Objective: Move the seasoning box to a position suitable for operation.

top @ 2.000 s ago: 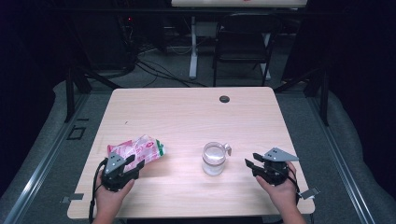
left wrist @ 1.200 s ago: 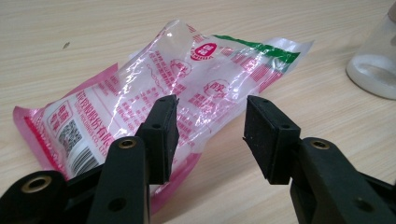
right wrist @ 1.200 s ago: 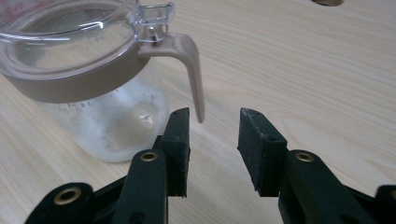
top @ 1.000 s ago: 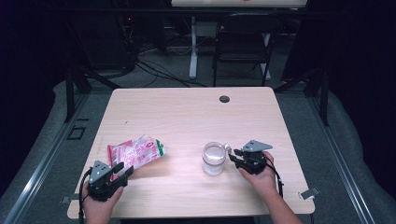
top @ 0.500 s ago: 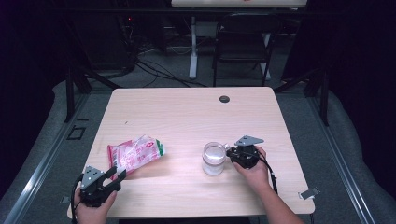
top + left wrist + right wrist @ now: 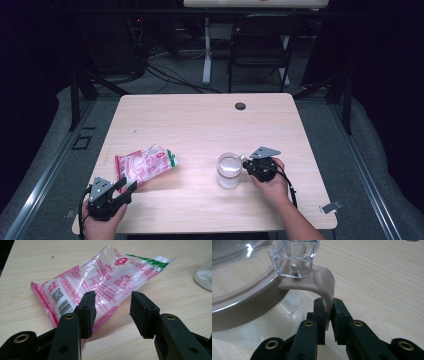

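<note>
Jar (image 6: 229,170): its beige latch tab (image 6: 325,287) sits between the just-closing right gripper (image 6: 328,315) jaws, so lift gently; left gripper (image 6: 112,311) stands half open, empty.

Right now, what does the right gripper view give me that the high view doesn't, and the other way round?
Right gripper view: the right gripper has its pads closed on the beige latch tab that curves down from the jar's clear hinge block; the jaws have just been closing.

High view: the whole table, the pink bag at the left, and the left gripper open, just short of the bag.

Both: the clear jar, its lid on, with the right gripper at its side on the wooden tabletop.
</note>
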The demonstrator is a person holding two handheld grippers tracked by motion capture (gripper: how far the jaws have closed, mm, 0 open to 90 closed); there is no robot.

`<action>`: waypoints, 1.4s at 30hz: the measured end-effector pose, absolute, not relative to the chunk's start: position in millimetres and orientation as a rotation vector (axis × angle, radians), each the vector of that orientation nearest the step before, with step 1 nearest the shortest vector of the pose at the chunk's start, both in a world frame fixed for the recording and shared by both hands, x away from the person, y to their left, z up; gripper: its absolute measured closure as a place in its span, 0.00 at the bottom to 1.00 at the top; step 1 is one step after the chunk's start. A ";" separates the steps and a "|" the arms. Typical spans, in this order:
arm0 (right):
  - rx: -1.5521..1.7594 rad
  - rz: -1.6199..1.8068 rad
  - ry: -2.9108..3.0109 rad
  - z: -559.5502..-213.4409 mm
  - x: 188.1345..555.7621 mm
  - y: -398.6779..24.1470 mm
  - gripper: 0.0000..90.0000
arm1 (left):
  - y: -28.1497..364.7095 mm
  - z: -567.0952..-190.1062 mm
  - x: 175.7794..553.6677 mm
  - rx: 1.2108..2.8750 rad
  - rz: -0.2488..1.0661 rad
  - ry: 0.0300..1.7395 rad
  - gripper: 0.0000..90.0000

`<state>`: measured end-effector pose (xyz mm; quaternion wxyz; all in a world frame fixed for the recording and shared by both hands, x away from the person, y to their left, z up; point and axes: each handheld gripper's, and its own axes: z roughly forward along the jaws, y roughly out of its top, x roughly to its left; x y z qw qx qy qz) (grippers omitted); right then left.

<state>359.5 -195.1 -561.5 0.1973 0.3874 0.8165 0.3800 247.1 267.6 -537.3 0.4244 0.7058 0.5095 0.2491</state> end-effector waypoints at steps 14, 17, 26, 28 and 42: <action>1.072 1.022 2.294 -559.4 341.3 -198.5 0.91 | 248.1 -535.0 258.3 1.808 0.593 1.189 0.65; 1.084 1.014 2.290 -558.9 336.0 -201.0 0.90 | 242.4 -534.2 261.6 1.814 0.582 1.167 0.65; 1.090 1.011 2.286 -558.7 320.4 -203.5 0.91 | 227.7 -533.5 273.2 1.843 0.551 1.112 0.65; 1.088 1.001 2.289 -558.3 316.1 -203.9 0.90 | 224.3 -533.1 275.2 1.846 0.548 1.098 0.65; 1.085 1.013 2.309 -557.7 287.9 -199.0 0.89 | 196.3 -530.8 288.0 1.888 0.518 0.998 0.65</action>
